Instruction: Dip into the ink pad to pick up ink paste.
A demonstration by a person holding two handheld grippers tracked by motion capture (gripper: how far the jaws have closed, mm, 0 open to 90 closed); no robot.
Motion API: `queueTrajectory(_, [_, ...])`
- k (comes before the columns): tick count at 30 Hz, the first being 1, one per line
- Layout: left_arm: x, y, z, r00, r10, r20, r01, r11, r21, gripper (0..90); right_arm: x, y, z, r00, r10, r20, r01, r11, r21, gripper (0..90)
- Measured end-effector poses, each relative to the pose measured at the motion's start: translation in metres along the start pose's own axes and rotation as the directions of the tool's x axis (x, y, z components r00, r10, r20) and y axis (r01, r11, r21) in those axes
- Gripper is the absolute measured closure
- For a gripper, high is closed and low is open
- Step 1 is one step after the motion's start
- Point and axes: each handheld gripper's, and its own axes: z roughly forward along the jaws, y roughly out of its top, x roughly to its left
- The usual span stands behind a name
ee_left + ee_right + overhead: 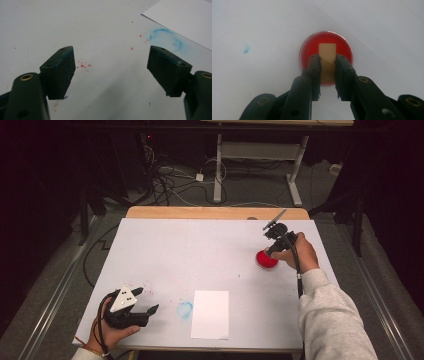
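We see the right claw pinching a small tan wooden block between its two black jaws, which press on the block's sides. In the right gripper view the block stands over a round red dish with a clear rim, and the block's upper end shows against the red; whether the block touches the red surface we cannot tell. In the high view the right claw points down at the red dish, which sits on the white table near its right edge, with the person's right hand and grey sleeve just behind it.

Well to the left of the dish, near the table's near edge, the left claw rests low with its jaws spread wide and nothing between them. In the left gripper view the left claw frames bare table with red specks. A faint blue ring stain lies ahead of it, beside a white sheet of paper. In the high view the sheet of paper lies between the left claw and the dish, close to the near edge, with the blue ring stain just at its left side.
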Motion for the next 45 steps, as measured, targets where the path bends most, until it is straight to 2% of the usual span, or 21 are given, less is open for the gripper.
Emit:
queueTrajectory(5, [0.0, -0.001, 0.0, 1.0, -0.002, 0.004, 0.002, 1.0, 0.0, 21.9, 0.004, 0.001, 0.022, 0.9999, -0.01, -0.01, 0.011, 0.998, 0.059, 76.1])
queueTrajectory(7, [0.0, -0.001, 0.0, 1.0, -0.001, 0.004, 0.001, 1.0, 0.0, 21.9, 0.005, 0.001, 0.03, 0.9999, -0.017, 0.0, 0.017, 0.996, 0.087, 76.0])
queueTrajectory(13, [0.0, 0.0, 0.0, 1.0, 0.004, 0.007, -0.004, 1.0, 0.001, 21.9, 0.003, 0.0, 0.032, 0.9999, 0.005, -0.014, -0.003, 0.996, 0.084, 76.0])
queueTrajectory(34, [-0.002, 0.002, 0.002, 0.9998, 0.013, 0.016, -0.013, 0.9999, 0.0, 22.0, 0.008, 0.0, 0.037, 0.9998, 0.0, 0.021, -0.001, 0.996, 0.09, 75.9])
queueTrajectory(41, [-0.001, 0.001, 0.001, 0.9998, 0.011, 0.015, -0.011, 0.9999, 0.0, 21.9, 0.01, -0.002, 0.037, 0.9994, -0.008, 0.034, 0.005, 0.997, 0.076, 75.9])
queueTrajectory(45, [-0.001, 0.001, 0.001, 0.9999, 0.007, 0.012, -0.007, 1.0, -0.001, 21.9, 0.008, -0.007, 0.035, 0.9998, 0.004, 0.021, -0.004, 0.999, 0.037, 75.8])
